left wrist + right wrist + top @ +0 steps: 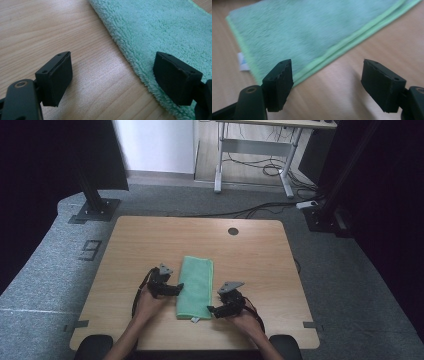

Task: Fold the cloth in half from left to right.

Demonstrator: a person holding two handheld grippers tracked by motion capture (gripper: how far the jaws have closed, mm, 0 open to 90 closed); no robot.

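a wooden table [150, 235] with a round grommet hole [233, 231] is sitting on grey carpet [45, 265] — a "9" mark [90, 250] is showing on the floor at its left. beyond, a white-legged desk [257, 145] is standing over tangled cables [272, 169], a white wall [155, 145] is catching light, and dark curtains [385, 195] are hanging at both sides.

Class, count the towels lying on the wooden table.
1. A folded green towel lies near the middle of the table, between the left claw and the right claw.
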